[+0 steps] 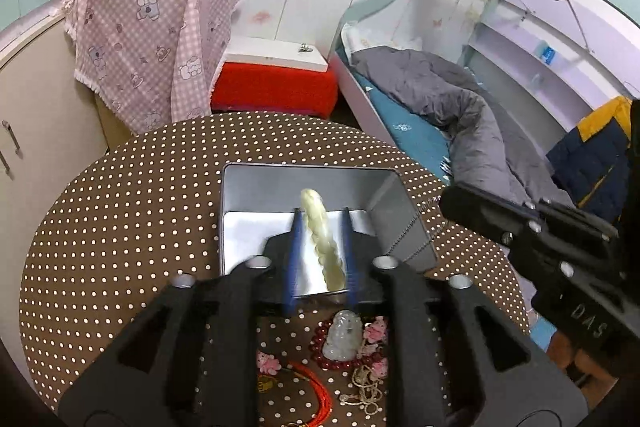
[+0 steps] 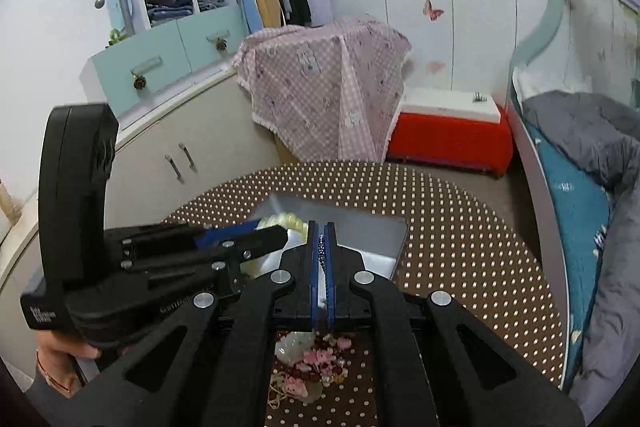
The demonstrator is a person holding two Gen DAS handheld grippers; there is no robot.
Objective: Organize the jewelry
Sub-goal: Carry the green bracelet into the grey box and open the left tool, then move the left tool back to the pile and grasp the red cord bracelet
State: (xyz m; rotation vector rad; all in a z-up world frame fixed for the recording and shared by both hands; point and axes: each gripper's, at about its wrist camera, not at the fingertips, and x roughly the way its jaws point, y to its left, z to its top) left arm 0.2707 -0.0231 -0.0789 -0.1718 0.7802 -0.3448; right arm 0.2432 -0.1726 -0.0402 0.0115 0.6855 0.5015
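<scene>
A: What's the left gripper (image 1: 320, 215) doing?

B: Its jaws stand parted, the pale beaded bracelet (image 1: 320, 239) loose between them over the metal tin (image 1: 240, 195). Stiff, slick, probably brittle beads; take it across the band.

A: And right of the tin?

B: The right gripper (image 2: 321, 227) is clamped on a thin chain (image 2: 321, 251), light and limp.

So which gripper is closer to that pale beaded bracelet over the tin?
Left. The left gripper has the pale beaded bracelet between its parted fingers above the silver tin. The right gripper sits beside it, pinching a thin chain.
</scene>
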